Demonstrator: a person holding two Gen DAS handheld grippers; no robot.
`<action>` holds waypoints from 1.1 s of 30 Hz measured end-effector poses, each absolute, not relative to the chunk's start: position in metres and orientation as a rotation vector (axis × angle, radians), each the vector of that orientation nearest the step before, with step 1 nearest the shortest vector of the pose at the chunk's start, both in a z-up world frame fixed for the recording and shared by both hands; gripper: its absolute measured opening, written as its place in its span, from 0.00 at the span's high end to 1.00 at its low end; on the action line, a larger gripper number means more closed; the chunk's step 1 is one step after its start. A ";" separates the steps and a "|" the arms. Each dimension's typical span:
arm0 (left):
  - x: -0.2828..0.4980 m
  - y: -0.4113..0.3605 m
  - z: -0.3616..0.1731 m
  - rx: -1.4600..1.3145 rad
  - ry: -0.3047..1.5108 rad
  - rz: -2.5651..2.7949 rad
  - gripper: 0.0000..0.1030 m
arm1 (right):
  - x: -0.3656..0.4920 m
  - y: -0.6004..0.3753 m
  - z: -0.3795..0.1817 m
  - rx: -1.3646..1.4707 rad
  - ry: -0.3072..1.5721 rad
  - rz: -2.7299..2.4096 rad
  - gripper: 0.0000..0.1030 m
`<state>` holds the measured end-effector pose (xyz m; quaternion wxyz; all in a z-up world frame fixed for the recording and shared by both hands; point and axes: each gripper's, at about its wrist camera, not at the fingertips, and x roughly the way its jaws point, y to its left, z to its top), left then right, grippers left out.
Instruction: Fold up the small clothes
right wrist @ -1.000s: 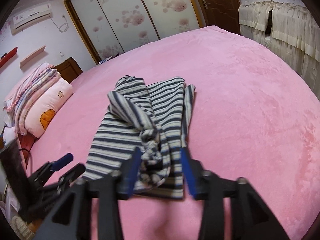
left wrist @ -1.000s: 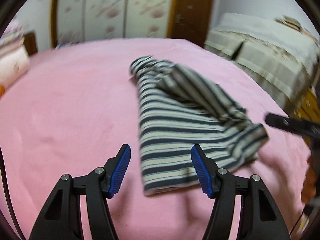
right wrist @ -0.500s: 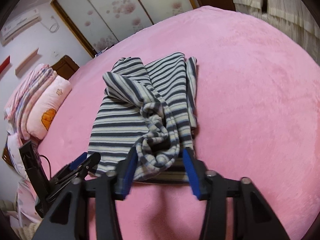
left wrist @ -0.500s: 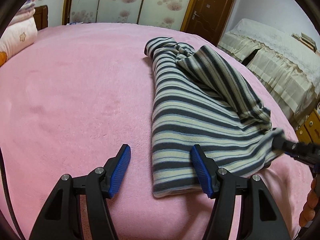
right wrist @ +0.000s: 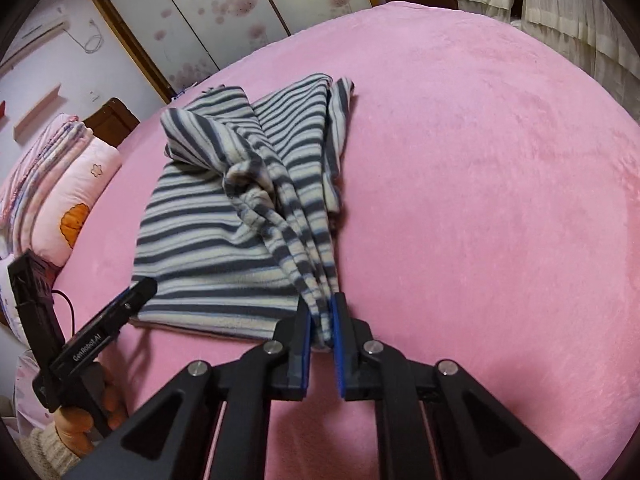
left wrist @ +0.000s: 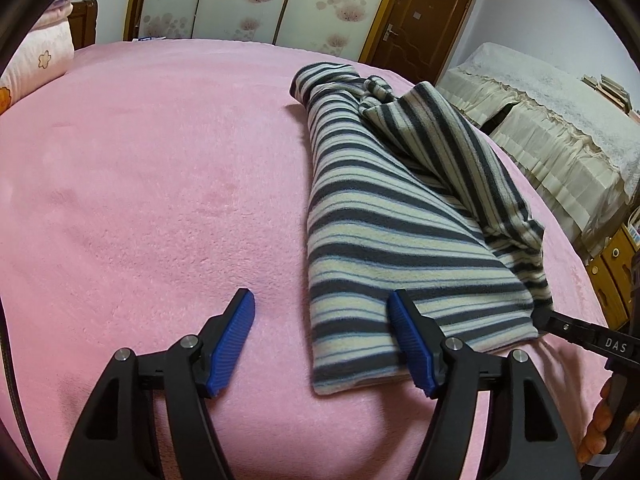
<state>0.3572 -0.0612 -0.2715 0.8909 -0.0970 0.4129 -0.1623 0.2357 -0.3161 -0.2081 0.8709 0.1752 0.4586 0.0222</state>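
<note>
A small garment with dark and cream stripes point(left wrist: 380, 220) lies partly folded on the pink bed cover point(left wrist: 140, 180). My left gripper point(left wrist: 319, 296) hovers low over its near left corner with the jaws opening. The corner lies between the blue pads, which do not press it. My right gripper point(right wrist: 322, 304) is shut on a bunched fold of the garment point(right wrist: 200, 240) at its near right corner, and its jaws are easing slightly. The fold rises taut from the pads. The left wrist view shows the right gripper's tip point(left wrist: 540, 314) at that corner.
Stacked pink quilts and a pillow point(right wrist: 68, 200) sit at the bed's left end. Behind the bed point(right wrist: 480, 200) are floral sliding doors point(left wrist: 240, 0) and a brown door point(left wrist: 420, 20). Cream-draped furniture point(left wrist: 540, 120) and a wooden cabinet point(left wrist: 612, 264) stand to the right.
My right gripper closed on the bunched fabric it was straddling. Both grippers sank closer to the bed, and the left one now straddles the garment's near left corner.
</note>
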 end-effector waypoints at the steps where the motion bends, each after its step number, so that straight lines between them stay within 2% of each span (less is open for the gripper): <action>1: 0.357 -0.061 -0.271 -0.205 0.858 -0.338 0.33 | 0.235 -0.315 -0.206 0.355 0.960 0.040 0.88; 7: 0.355 -0.057 -0.258 -0.215 0.853 -0.341 0.32 | 0.231 -0.306 -0.166 0.233 0.904 0.006 0.72; 9: 0.355 -0.054 -0.247 -0.233 0.839 -0.348 0.31 | 0.234 -0.298 -0.145 0.160 0.863 0.009 0.62; 12: 0.358 -0.046 -0.227 -0.258 0.794 -0.354 0.22 | 0.248 -0.282 -0.121 0.049 0.816 0.046 0.52; 17: 0.368 -0.043 -0.231 -0.279 0.790 -0.344 0.21 | 0.297 -0.240 -0.104 -0.134 0.774 0.135 0.48; 22: 0.373 -0.044 -0.252 -0.305 0.815 -0.340 0.21 | 0.357 -0.202 -0.124 -0.334 0.805 0.210 0.48; 28: 0.375 -0.043 -0.265 -0.342 0.817 -0.345 0.21 | 0.398 -0.191 -0.153 -0.401 0.894 0.227 0.51; 30: 0.372 -0.042 -0.266 -0.349 0.811 -0.348 0.21 | 0.404 -0.194 -0.162 -0.359 0.942 0.248 0.88; 33: 0.371 -0.041 -0.268 -0.351 0.799 -0.350 0.21 | 0.406 -0.210 -0.155 -0.273 0.918 0.224 0.89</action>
